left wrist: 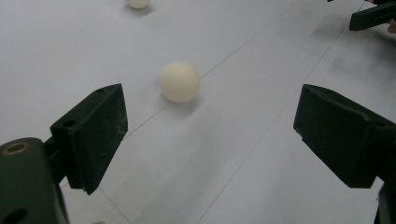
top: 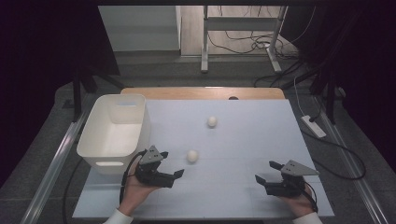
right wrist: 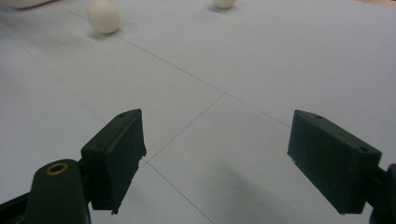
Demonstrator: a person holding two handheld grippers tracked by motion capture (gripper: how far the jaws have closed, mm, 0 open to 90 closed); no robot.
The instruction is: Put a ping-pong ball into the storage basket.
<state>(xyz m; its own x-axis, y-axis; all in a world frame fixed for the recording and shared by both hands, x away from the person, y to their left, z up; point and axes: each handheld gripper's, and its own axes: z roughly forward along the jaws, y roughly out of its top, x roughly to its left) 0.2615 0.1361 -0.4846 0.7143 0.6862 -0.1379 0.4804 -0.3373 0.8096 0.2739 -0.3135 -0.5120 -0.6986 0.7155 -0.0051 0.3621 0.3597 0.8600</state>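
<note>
One worktop (top: 243,140), pale and gridded, carries it all. At its nine o'clock stands one white bin (top: 114,133), open-topped, likely the drop-off spot and within the left arm's reach. Two hand-held grippers sit low at the near edge: the left hand-held gripper (top: 175,177) at seven o'clock, jaws spread wide and angled toward one o'clock, lined up on the near ball (top: 192,156), which lies just ahead of it, near centre, untouched. The right hand-held gripper (top: 267,171) waits at five o'clock, jaws also spread and holding nothing, seemingly parked. Two balls in all: the far ball (top: 212,121) rests toward twelve o'clock, well apart from both grippers.
</note>
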